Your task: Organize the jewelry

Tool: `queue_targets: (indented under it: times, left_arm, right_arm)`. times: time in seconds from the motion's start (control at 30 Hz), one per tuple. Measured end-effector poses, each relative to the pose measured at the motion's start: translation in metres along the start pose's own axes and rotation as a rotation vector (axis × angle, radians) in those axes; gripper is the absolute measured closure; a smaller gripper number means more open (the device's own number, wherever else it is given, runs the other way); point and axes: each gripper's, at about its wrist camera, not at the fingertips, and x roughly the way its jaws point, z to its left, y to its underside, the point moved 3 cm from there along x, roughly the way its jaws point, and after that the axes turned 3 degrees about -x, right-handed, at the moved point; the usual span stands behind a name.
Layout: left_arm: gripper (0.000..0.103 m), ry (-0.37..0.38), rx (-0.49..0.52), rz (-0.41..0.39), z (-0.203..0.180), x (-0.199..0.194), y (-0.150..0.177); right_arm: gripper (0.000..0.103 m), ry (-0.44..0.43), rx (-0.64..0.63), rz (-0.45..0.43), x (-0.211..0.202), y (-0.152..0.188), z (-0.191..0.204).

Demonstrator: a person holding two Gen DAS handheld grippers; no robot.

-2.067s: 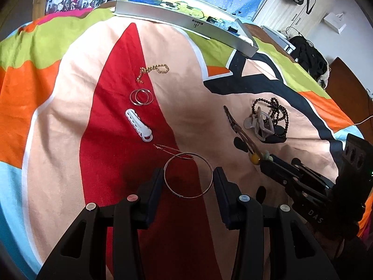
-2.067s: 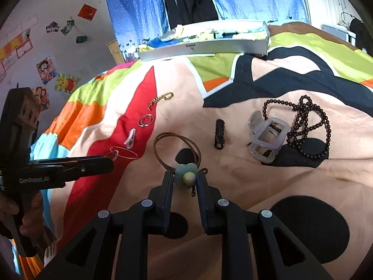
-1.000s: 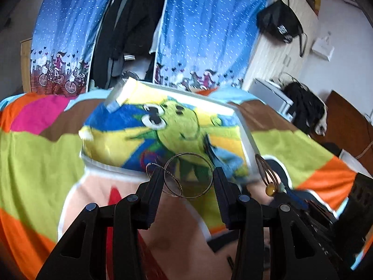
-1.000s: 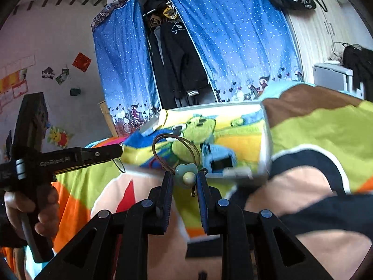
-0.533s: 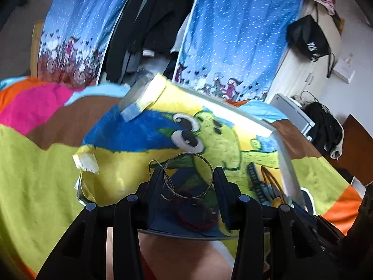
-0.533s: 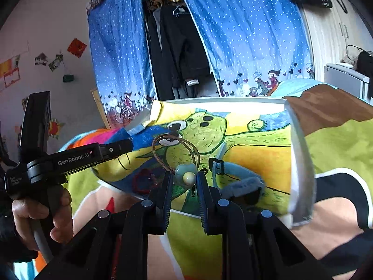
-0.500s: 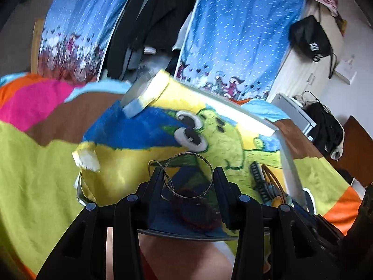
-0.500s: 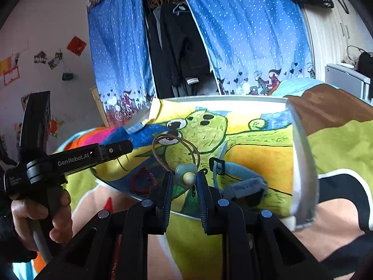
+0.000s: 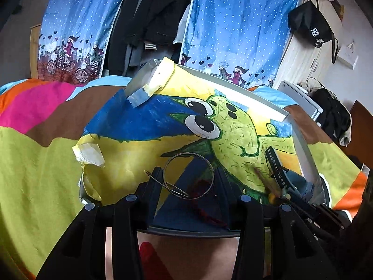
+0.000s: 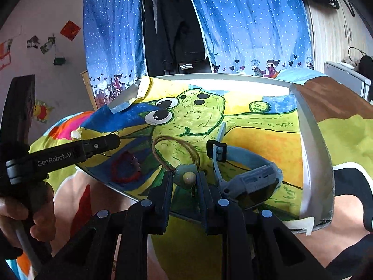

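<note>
A shallow grey tray [image 9: 300, 140] lined with a green cartoon drawing lies on the bed. My left gripper [image 9: 188, 182] hovers over its near edge, shut on a thin silver wire hoop [image 9: 166, 168]. My right gripper [image 10: 185, 179] is shut on a pale green flower bead [image 10: 186, 173] whose brown cord loop [image 10: 160, 140] stands up over the tray. In the tray lie a red bracelet [image 10: 126, 166], a blue strap with a grey clasp [image 10: 247, 175] and a black strap [image 9: 275, 165]. The left gripper [image 10: 93, 147] shows at the tray's left side, with a hand on its handle.
A colourful patterned bedspread [image 9: 35, 163] covers the bed around the tray. Behind it hang blue dotted curtains [image 10: 244, 23] and dark clothes [image 10: 172, 23]. A white cabinet [image 9: 300, 98] and a black bag [image 9: 310, 28] stand at the right.
Both grippers, still holding their pieces, have come closer over the tray's near edge. The tray looks larger and the red bracelet sits just under the left fingers.
</note>
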Motion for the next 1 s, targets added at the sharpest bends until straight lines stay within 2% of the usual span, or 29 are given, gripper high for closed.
queue_targets:
  times: [0.07,0.13,0.17,0.23,0.3,0.37,0.4,0.43,0.5,0.63,0.7,1.0]
  left_arm:
    - [0.061,-0.005,-0.015,0.005,0.001,-0.002,-0.001]
    - [0.045,-0.012,-0.023,0.004,0.0,-0.007,-0.002]
    - [0.042,-0.018,-0.03,-0.002,0.001,-0.011,-0.002]
    - [0.041,-0.018,-0.039,-0.014,0.0,-0.02,-0.001]
    - [0.041,-0.036,-0.033,-0.011,-0.002,-0.027,-0.001]
    - [0.04,-0.06,-0.026,-0.018,-0.005,-0.038,-0.001]
    - [0.034,-0.067,-0.022,-0.026,-0.006,-0.044,-0.001]
    - [0.023,-0.075,-0.021,-0.045,-0.008,-0.053,0.0]
    - [0.016,-0.081,-0.022,-0.089,-0.01,-0.069,0.0]
    - [0.014,-0.1,0.01,-0.171,-0.019,-0.107,0.003]
    - [0.013,-0.119,0.035,-0.2,-0.024,-0.125,0.007]
    - [0.01,-0.138,0.099,-0.277,-0.043,-0.2,0.044]
  right_arm:
    - [0.082,0.007,0.001,0.0,-0.003,0.0,-0.001]
    - [0.075,0.007,0.004,-0.003,-0.008,0.0,-0.001]
    - [0.068,0.01,0.003,-0.005,-0.01,0.0,-0.001]
    - [0.063,0.012,-0.005,-0.02,-0.019,-0.002,0.001]
    - [0.053,0.022,-0.018,-0.035,-0.029,-0.003,0.004]
    - [0.049,0.028,-0.03,-0.048,-0.038,-0.006,0.006]
    - [0.043,0.029,-0.035,-0.054,-0.044,-0.007,0.007]
    - [0.04,0.034,-0.04,-0.064,-0.051,-0.007,0.008]
    - [0.025,0.044,-0.043,-0.09,-0.065,-0.009,0.009]
    - [0.015,0.048,-0.039,-0.122,-0.091,-0.011,0.011]
    - [0.004,0.059,-0.031,-0.144,-0.107,-0.011,0.011]
    - [0.0,0.09,-0.038,-0.213,-0.178,-0.006,0.015]
